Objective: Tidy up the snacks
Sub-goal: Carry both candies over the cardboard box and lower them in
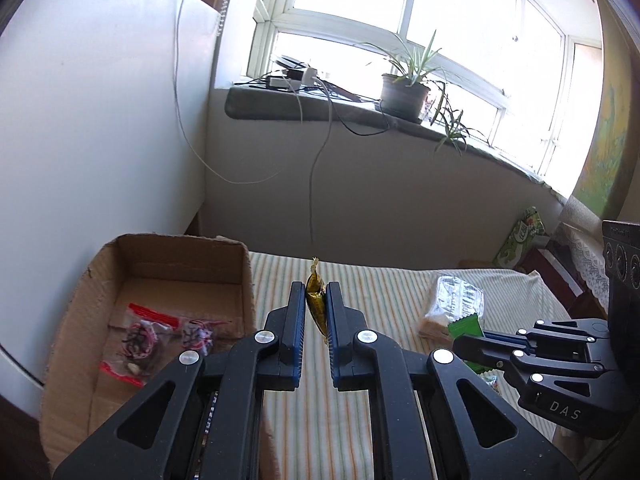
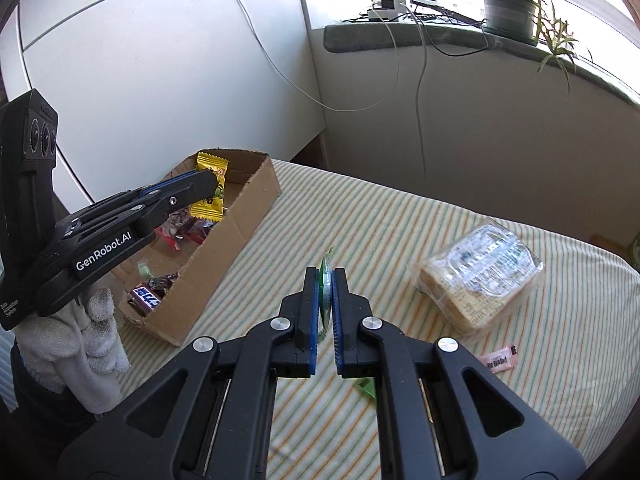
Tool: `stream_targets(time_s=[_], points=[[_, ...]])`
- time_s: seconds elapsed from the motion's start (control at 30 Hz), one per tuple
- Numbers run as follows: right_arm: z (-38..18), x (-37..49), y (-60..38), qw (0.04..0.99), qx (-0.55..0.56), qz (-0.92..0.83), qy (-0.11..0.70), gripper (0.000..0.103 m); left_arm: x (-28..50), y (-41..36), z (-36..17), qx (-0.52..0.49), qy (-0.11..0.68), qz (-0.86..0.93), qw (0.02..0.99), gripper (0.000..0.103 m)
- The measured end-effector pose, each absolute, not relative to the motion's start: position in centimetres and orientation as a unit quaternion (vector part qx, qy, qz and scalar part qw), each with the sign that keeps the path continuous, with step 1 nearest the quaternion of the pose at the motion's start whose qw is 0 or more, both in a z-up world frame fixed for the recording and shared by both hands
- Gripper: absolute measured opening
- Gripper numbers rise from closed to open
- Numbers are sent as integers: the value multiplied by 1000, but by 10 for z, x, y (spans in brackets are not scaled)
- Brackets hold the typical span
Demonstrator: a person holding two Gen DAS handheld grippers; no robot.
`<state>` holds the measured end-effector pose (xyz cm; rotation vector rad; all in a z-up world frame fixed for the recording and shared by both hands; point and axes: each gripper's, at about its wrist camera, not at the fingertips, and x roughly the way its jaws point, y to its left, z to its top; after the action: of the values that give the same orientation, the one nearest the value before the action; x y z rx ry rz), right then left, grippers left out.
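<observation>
My left gripper (image 1: pixel 316 286) is shut on a small yellow snack packet (image 1: pixel 316 308) that stands upright between the pads. In the right wrist view this packet (image 2: pixel 212 166) hangs over the open cardboard box (image 2: pixel 240 236), pinched by the left gripper (image 2: pixel 206 180). My right gripper (image 2: pixel 325 272) is shut on a thin green packet (image 2: pixel 325 300), held edge-on above the striped cloth. In the left wrist view the right gripper (image 1: pixel 460 344) comes in from the right with that green packet (image 1: pixel 464 325). The box (image 1: pixel 180 256) holds red-trimmed bags (image 1: pixel 140 336) and a dark chocolate bar (image 2: pixel 146 296).
A clear-wrapped pack of cakes (image 2: pixel 480 276) lies on the striped cloth (image 2: pixel 400 220), with a small pink packet (image 2: pixel 498 360) and a green wrapper (image 2: pixel 366 390) nearer me. A gloved hand (image 2: pixel 80 340) holds the left tool. Cables hang down the wall below the windowsill.
</observation>
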<state>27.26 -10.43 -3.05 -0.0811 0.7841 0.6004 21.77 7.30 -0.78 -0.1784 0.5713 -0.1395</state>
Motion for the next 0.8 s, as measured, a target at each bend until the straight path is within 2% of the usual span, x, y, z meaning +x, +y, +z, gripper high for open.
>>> stream_targets(time_s=[0.43, 0.8], points=[[-24, 266, -23, 858, -60, 352, 368, 6, 228, 150, -13, -127, 285, -11, 950, 9], [-45, 268, 25, 832, -66, 390, 390, 6, 238, 182, -22, -150, 300, 8, 942, 9]])
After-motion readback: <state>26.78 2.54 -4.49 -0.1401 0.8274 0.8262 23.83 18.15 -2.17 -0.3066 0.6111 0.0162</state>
